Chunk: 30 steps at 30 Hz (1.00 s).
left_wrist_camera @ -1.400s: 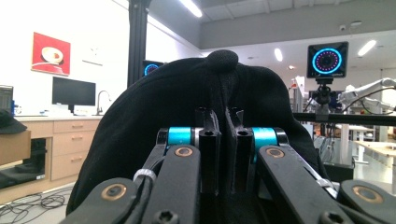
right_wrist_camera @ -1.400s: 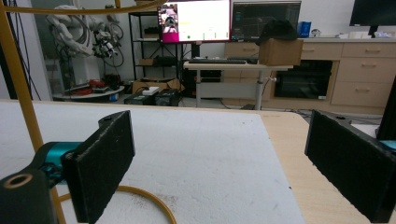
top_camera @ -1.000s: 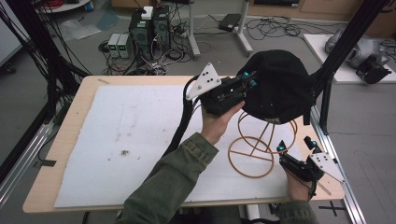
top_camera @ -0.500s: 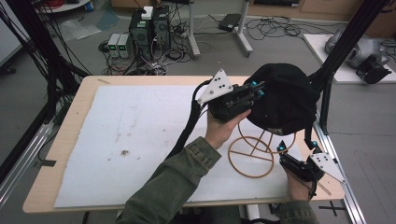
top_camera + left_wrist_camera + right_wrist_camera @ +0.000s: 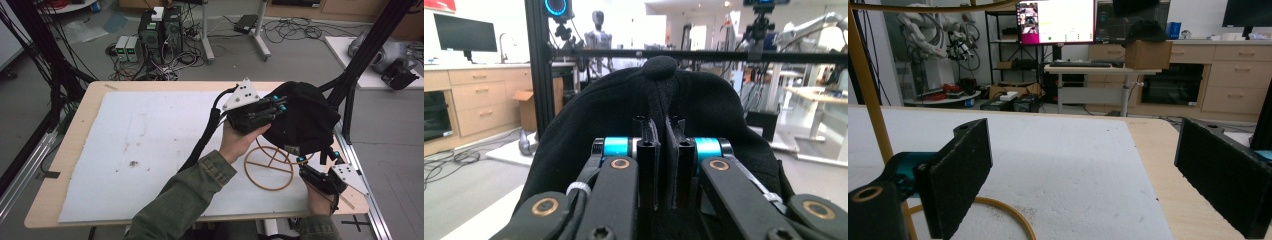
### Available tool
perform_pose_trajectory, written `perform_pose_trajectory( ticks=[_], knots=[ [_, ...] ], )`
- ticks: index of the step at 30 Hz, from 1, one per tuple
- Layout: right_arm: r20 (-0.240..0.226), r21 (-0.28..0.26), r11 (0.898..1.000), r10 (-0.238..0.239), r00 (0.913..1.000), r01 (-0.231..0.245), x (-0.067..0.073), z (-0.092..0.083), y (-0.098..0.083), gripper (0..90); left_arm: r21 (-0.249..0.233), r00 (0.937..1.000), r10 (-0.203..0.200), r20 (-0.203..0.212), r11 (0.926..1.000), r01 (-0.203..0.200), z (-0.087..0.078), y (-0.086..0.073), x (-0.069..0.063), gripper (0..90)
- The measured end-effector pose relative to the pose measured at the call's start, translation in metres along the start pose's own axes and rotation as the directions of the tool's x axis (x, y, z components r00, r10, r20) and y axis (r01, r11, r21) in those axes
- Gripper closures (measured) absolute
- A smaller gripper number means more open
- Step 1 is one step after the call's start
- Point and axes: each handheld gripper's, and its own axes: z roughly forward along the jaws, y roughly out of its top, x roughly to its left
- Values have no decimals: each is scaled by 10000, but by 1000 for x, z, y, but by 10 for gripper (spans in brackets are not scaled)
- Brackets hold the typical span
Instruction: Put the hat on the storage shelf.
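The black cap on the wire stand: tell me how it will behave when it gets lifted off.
The black cap looks soft: the left tool is shut on a pinched fold of its fabric, so it will probably sag once lifted. It seems light. The wire stand is thin, on a ring base, so it may tip or slide if the cap catches; the right tool stands open beside it.

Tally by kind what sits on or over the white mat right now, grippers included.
Black cap: 1
Yellow wire stand: 1
Left gripper, jaws pinched on the cap: 1
Right gripper, jaws open beside the stand: 1
Total: 4
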Motion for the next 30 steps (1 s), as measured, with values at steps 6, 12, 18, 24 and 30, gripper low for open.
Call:
perform_pose_trajectory(
  ticks=[6,12,18,24,30],
  knots=[
    [6,40,10000,22,10000,-22,-1,-1,0,74,853,9998,-166,66,9962,160,3,-2,-2,849],
    [-6,-19,10000,58,10000,-58,0,-1,0,74,1223,9997,-235,38,9922,228,3,-3,-4,845],
    [-2,23,10000,41,10000,-41,0,-1,0,74,1355,9999,-100,25,9907,96,4,-4,-6,837],
    [-5,-9,10000,46,10000,-46,0,-1,0,74,1447,9999,-14,104,9895,-1,4,-4,-7,820],
    [-5,25,10000,4,10000,-4,0,-1,0,74,1412,9995,-158,263,9899,120,4,-6,-5,697]
  ],
)
